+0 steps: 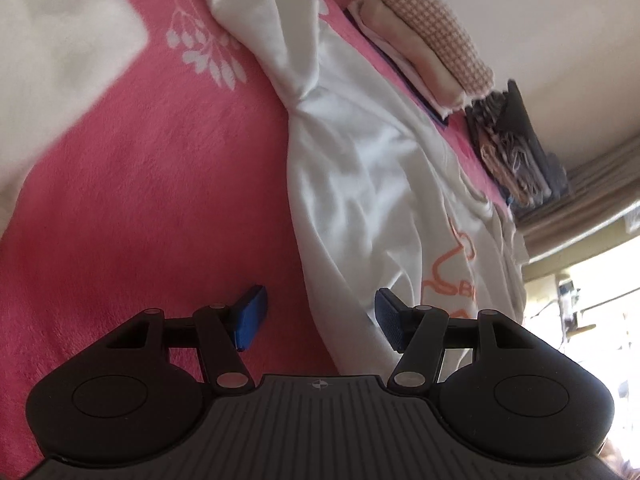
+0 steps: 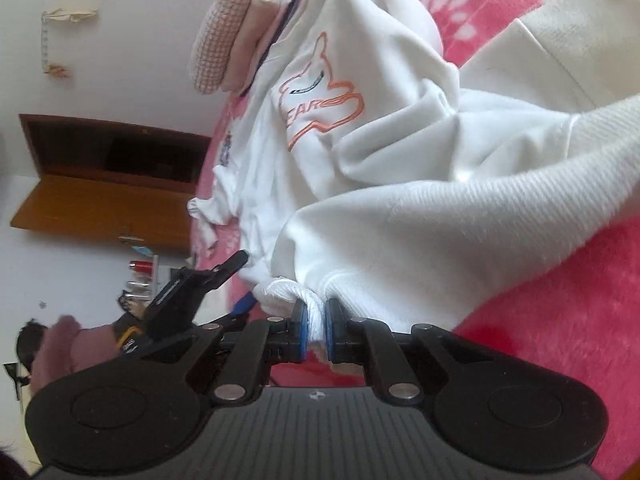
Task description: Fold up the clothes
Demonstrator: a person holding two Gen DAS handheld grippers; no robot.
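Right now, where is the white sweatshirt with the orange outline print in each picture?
Left wrist view: the white sweatshirt with the orange outline print runs from top centre down to the lower right, beside the open left gripper.
Right wrist view: it fills the middle, its hem pinched in the right gripper.
Shared landmark: the folded pink checked cloth stack by the wall.

The white sweatshirt ran out of frame at the top in both views, its orange print was partly folded under, and the person was cut off at the left edge.
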